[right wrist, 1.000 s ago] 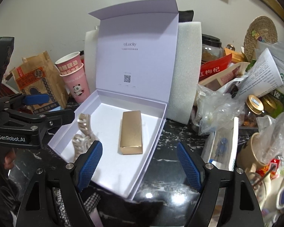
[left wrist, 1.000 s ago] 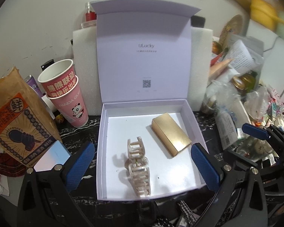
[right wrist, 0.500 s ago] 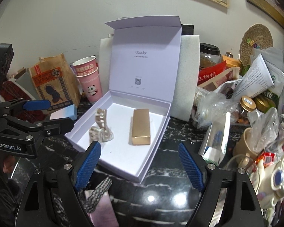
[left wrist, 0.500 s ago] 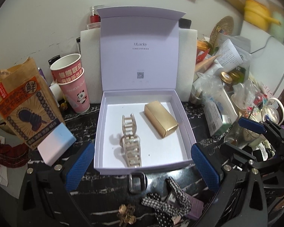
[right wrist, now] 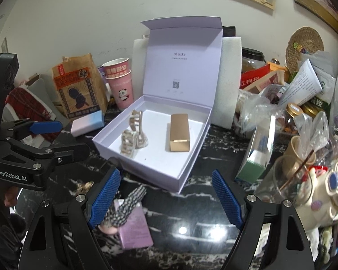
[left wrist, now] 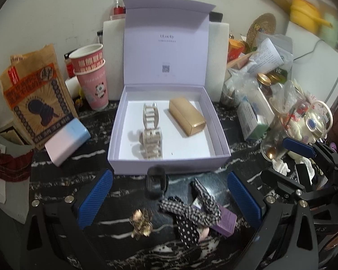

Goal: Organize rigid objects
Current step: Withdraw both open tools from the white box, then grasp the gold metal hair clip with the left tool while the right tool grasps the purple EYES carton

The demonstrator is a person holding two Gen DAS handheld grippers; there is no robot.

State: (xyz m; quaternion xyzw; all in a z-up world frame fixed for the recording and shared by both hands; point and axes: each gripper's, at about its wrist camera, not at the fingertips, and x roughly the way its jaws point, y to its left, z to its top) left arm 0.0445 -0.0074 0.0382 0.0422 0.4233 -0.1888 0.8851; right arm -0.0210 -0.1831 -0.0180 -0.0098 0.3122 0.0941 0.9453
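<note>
Blue ribbed pads mark both tools, and both stand spread wide with nothing between them: the left gripper [left wrist: 169, 199] hangs over the dark marble counter [right wrist: 191, 204] in front of the lilac box [left wrist: 169, 165], and the right gripper [right wrist: 166, 196] hovers off the box's near right corner, equally empty.

Nearest, in front of the box, lie the loose pieces. A small gold brooch-like ornament [left wrist: 141, 223] sits farthest out from the front wall; it looks light, spiky and easily bent, so a gentle pinch across its middle seems best. Beside it a checked fabric bow [left wrist: 191, 211] drapes over a flat purple card box [right wrist: 134, 227]; the bow is soft and would squash, while the card box is stiff and thin, best taken by its long edges. Just against the box's front wall stands a small dark square clip [left wrist: 156, 185], probably hard, glossy plastic and likely slippery; its flat sides offer the surest hold.

Inside the box rest a pearly hair claw [left wrist: 149, 132] on the left and a gold bar-shaped case [left wrist: 187, 118] on the right, well apart. The claw looks rigid yet brittle at its teeth, so its hinge end would be the place to grip. The case seems smooth and denser; its long parallel sides suit the pads.

Beyond the box's raised lid stand stacked paper cups [left wrist: 93, 74] and a white foam block [right wrist: 228, 83]
</note>
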